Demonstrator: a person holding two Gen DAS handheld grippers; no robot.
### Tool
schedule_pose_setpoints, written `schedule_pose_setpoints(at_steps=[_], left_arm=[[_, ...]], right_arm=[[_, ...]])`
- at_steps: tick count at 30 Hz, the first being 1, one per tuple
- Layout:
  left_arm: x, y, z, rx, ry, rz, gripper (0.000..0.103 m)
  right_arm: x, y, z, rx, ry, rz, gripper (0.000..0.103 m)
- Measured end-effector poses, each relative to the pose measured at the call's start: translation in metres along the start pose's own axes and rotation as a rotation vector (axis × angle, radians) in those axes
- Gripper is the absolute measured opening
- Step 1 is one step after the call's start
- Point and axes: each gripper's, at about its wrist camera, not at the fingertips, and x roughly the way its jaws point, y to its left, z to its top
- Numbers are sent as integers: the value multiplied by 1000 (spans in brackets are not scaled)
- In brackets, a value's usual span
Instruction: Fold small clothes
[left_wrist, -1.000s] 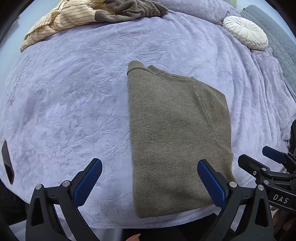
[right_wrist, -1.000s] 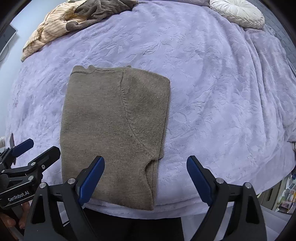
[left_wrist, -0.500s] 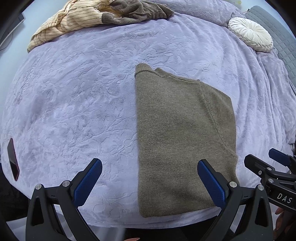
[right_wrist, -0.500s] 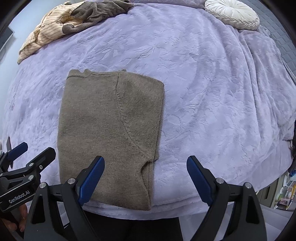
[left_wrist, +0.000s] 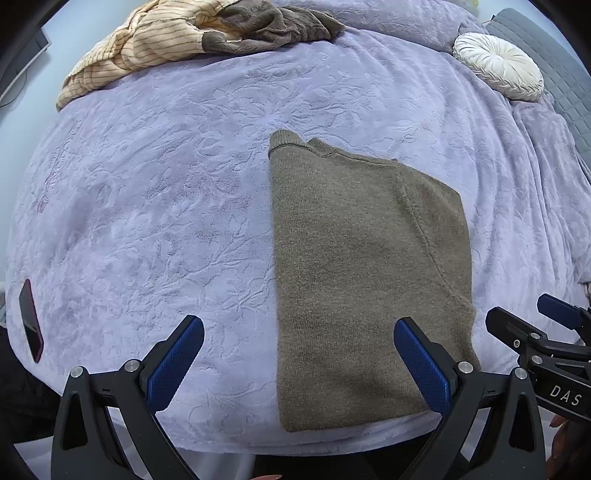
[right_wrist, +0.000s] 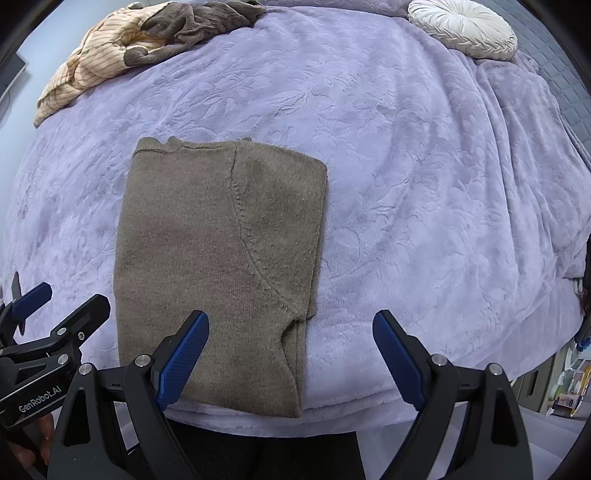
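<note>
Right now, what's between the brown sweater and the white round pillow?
Only bare purple blanket lies between the sweater and the pillow; the right wrist view shows it best.

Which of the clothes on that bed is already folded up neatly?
The olive-brown knit sweater near the bed's front edge: it lies flat as a tidy rectangle. The striped cream garment and grey-brown one sit crumpled together at the far side.

sweater (left_wrist: 354, 266) (right_wrist: 218, 258) | olive-brown knit, folded into a tall rectangle | lies flat on lavender bed blanket (left_wrist: 155, 221), near its front edge | ribbed collar at far end | curved sleeve seam showing on top
</note>
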Motion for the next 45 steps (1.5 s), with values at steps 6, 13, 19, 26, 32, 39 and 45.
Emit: schedule_pose_setpoints(at_steps=[6, 13, 19, 26, 32, 39, 45], left_arm=[[0, 2, -1, 3, 5, 2, 103], [0, 3, -1, 5, 4, 9, 103], [1, 4, -1, 2, 6, 13, 103], [1, 4, -2, 4, 7, 12, 103], [1, 4, -3, 4, 7, 15, 103], [0, 3, -4, 7, 10, 17, 103], [-1, 2, -5, 4, 6, 18, 103]], right_arm=[[1, 1, -1, 1, 1, 0, 92], [0, 2, -2, 1, 0, -2, 92], [0, 2, -2, 3, 0, -2, 92], [1, 3, -5, 3, 2, -1, 92], [1, 3, -5, 2, 2, -1, 92], [1, 3, -5, 0, 2, -1, 92], [1, 4, -7, 3, 4, -1, 92]])
